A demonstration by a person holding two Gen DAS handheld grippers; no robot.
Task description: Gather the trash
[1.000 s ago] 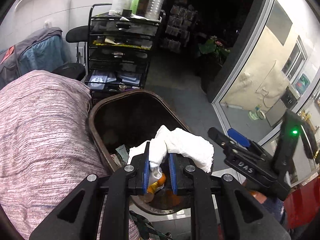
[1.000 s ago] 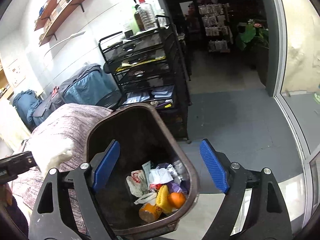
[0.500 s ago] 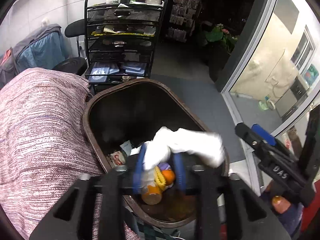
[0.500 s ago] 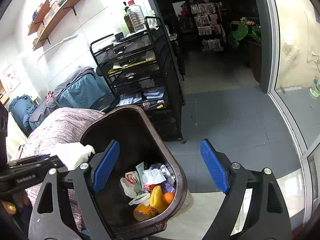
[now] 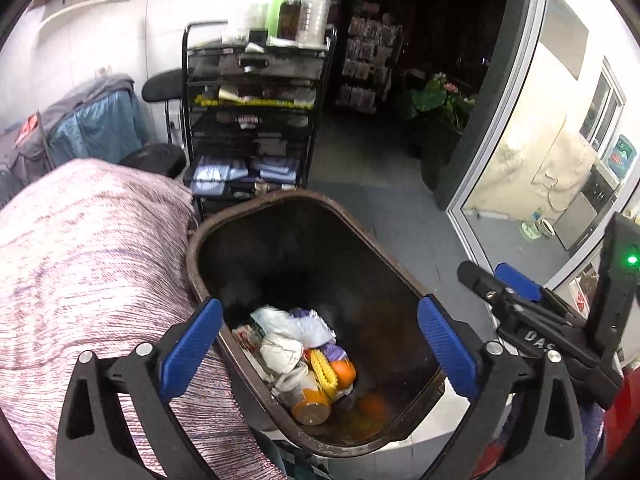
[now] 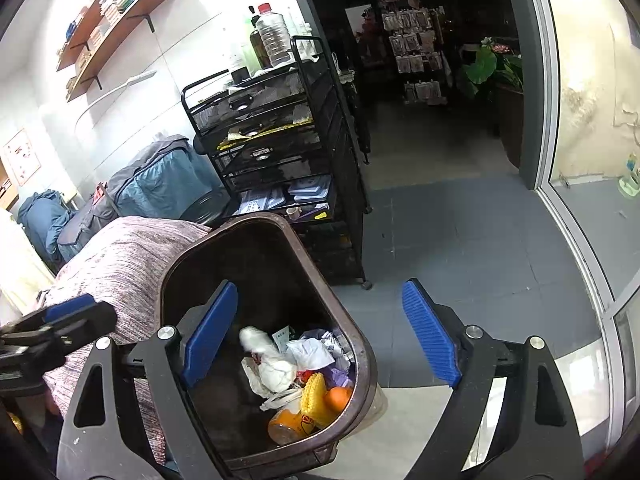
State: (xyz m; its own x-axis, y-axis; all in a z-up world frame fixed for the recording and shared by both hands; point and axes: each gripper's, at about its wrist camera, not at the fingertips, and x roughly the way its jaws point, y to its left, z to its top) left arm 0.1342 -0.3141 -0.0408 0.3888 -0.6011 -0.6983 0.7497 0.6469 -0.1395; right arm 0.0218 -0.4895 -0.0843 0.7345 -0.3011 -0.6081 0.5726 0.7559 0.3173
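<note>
The left tongs (image 5: 320, 344) hang over the brown trash bin (image 5: 400, 276), and their jaws have just been opening; now they are spread wide, with nothing between the blue pads (image 5: 192, 344). Directly below and between them, the white crumpled tissue (image 5: 282, 350) lies inside the bin on top of the other trash. Just beside it, toward the near rim, there are a yellow ridged piece (image 5: 322, 372), an orange fruit (image 5: 345, 372) and an orange-capped jar (image 5: 310, 404) lying on its side. To the left of the left tongs, a surface covered with a pink-grey striped cloth (image 5: 80, 260) touches the side of the bin.

The right tongs (image 6: 320, 332) are also spread wide and hold nothing. Their left pad is in front of the bin opening, and their right pad is over the grey floor (image 6: 460, 240), beside the bin. In the right wrist view the tissue (image 6: 272, 360) is seen just right of the left pad, among the wrappers in the bin (image 6: 360, 344). The left tongs (image 6: 60, 320) show at the left edge of this view, over the striped cloth. Beyond both tongs, behind the bin, stands a black mesh drawer cart (image 5: 256, 120) with bottles (image 5: 304, 12) on top.
</note>
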